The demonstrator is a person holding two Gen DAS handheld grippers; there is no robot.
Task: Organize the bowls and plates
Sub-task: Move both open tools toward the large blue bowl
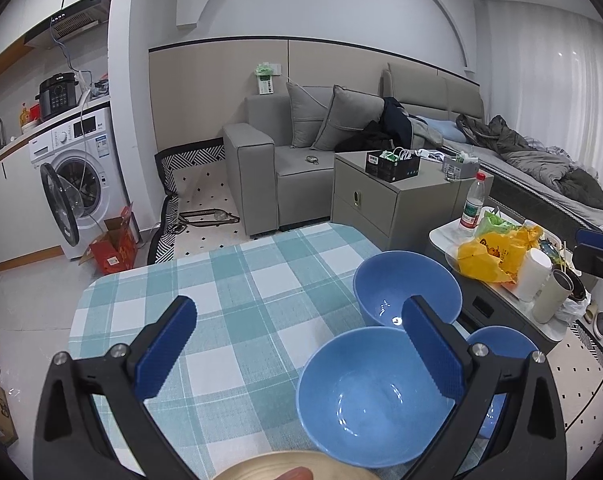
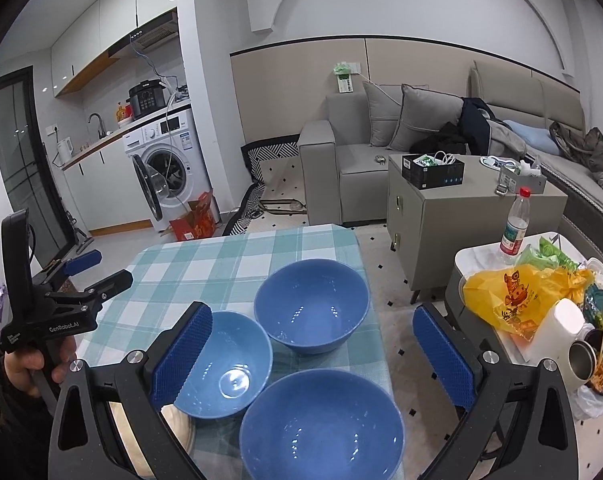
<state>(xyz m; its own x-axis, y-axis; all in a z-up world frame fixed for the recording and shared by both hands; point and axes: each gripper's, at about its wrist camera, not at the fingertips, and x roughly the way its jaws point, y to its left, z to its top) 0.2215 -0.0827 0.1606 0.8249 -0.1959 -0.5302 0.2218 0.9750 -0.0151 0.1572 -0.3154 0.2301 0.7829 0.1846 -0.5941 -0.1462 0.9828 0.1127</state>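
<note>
Three blue bowls stand close together on the checked tablecloth point(image 2: 205, 264): a far bowl point(image 2: 311, 306) point(image 1: 407, 286), a paler left bowl point(image 2: 225, 364) point(image 1: 377, 396) and a near bowl point(image 2: 321, 424), which my left finger partly hides point(image 1: 501, 344). My right gripper point(image 2: 312, 312) hangs open above them, holding nothing. My left gripper point(image 1: 299, 306) point(image 2: 101, 270) is open too, left of the bowls over the cloth. A beige plate rim point(image 1: 289, 466) shows at the bottom edge of the left wrist view, with a fingertip point(image 1: 297, 472) on it.
Right of the table stands a low side table point(image 2: 477, 256) crowded with a yellow bag point(image 2: 513, 296), a water bottle point(image 2: 515, 224), cups and a food bowl. A grey cabinet point(image 2: 453, 220), a sofa and a washing machine point(image 2: 169, 168) lie beyond. A hand point(image 2: 29, 364) holds the left gripper.
</note>
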